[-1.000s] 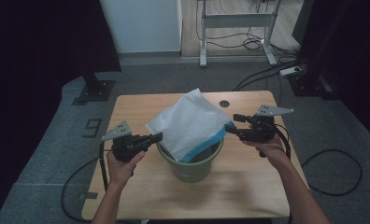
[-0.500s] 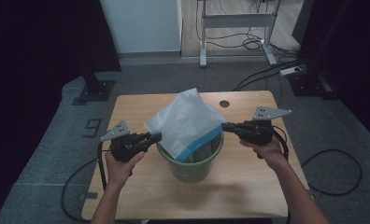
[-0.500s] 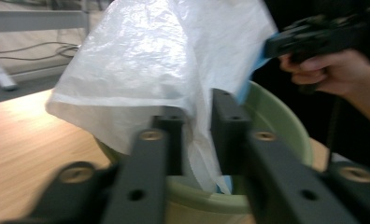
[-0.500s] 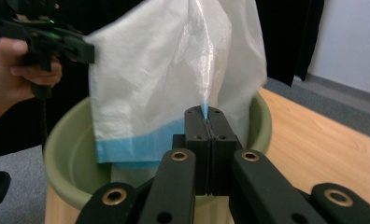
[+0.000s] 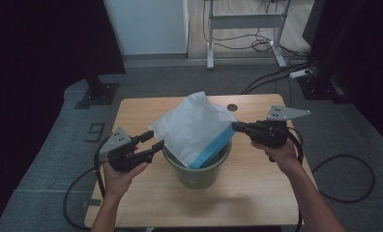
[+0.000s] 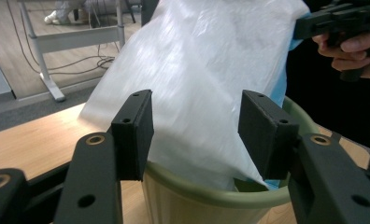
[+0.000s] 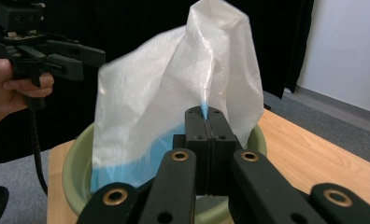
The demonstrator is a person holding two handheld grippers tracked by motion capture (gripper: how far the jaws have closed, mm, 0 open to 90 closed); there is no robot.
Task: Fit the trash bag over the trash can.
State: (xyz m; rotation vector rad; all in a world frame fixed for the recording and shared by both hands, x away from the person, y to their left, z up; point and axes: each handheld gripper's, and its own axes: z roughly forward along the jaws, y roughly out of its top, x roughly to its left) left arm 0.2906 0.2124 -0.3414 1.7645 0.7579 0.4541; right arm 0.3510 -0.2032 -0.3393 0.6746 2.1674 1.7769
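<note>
A green bucket (image 5: 199,176) stands mid-table with a white plastic bag (image 5: 194,128), blue along its edge, rising out of it. My left gripper (image 5: 153,143) hovers at the bucket's left rim. Its jaws have just been opening and now stand open. In the left gripper view the bag (image 6: 197,70) lies just beyond the left gripper (image 6: 195,135), untouched by the pads, above the bucket rim (image 6: 211,196). My right gripper (image 5: 235,127) is shut on the bag's right edge. In the right gripper view the right gripper (image 7: 206,114) pinches a blue-tinted fold of the bag (image 7: 174,93).
The wooden table (image 5: 257,193) has a round cable hole (image 5: 232,107) at the back. Black cables trail from both grippers over the table's sides. On the floor behind are a white desk frame (image 5: 243,21) and a black stand base (image 5: 97,92).
The left jaws have opened and come off the bag's left side. The right jaws have shut on its right edge and risen a little, and the bag stands taller.
</note>
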